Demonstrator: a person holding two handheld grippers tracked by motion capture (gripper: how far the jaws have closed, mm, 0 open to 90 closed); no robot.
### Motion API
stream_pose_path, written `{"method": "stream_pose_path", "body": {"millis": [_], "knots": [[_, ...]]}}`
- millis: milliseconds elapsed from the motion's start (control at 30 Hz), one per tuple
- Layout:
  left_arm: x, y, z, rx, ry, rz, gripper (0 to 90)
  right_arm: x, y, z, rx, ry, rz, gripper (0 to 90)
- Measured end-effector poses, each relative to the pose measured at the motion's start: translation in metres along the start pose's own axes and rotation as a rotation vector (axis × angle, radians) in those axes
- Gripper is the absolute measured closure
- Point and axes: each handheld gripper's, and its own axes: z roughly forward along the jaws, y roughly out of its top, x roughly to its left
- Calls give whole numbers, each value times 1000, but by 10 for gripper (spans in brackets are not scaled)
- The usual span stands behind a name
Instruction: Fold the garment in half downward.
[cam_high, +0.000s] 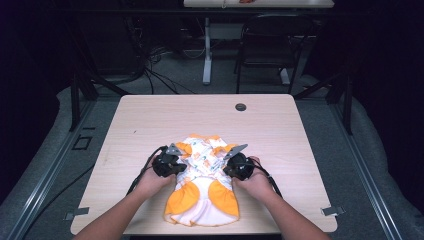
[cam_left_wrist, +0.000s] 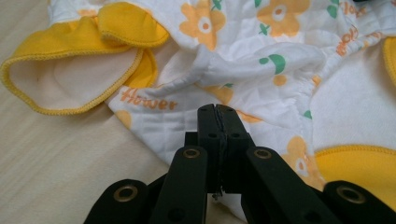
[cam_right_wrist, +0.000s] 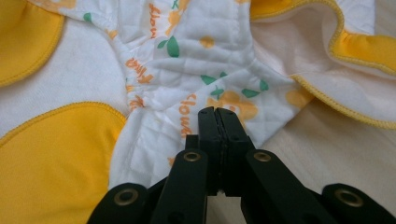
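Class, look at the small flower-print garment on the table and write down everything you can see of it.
The garment is small, of white quilted-looking cloth printed with orange flowers, green leaves and orange lettering, with yellow ruffled edges and yellow panels. It lies crumpled near the front edge of the wooden table. The left hand-held gripper and right hand-held gripper are each shut on its side edges.

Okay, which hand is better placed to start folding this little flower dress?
Neither clearly: the left gripper and right gripper are each shut on the dress at opposite side edges.
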Motion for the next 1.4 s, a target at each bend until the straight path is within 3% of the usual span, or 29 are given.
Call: {"method": "stream_pose_path", "body": {"millis": [200, 267, 433, 567, 600, 733, 933, 1067, 1400], "knots": [[-10, 1, -1, 20, -37, 20, 893, 4, -6, -8, 35, 22, -21, 882], [-8, 5, -4, 22, -35, 16, 888, 6, -6, -11, 21, 16, -30, 866], [3, 29, -21, -32, -22, 4, 866, -6, 16, -31, -10, 6, -18, 862], [18, 57, -30, -65, -14, -6, 839, -21, 34, -35, -13, -19, -10, 854], [18, 57, -30, -65, -14, -6, 834, -21, 34, -35, -13, -19, -10, 854], [28, 72, -27, -52, 14, 6, 801, -36, 50, -33, 2, -34, 4, 838], [40, 79, -15, -25, 28, 18, 741, -49, 65, -24, 36, -58, -4, 809], [52, 84, -7, -1, 58, -1, 738, -61, 74, -14, 54, -66, -3, 787], [68, 83, 13, 20, 80, -42, 715, -71, 85, 7, 89, -58, 9, 750]]}}
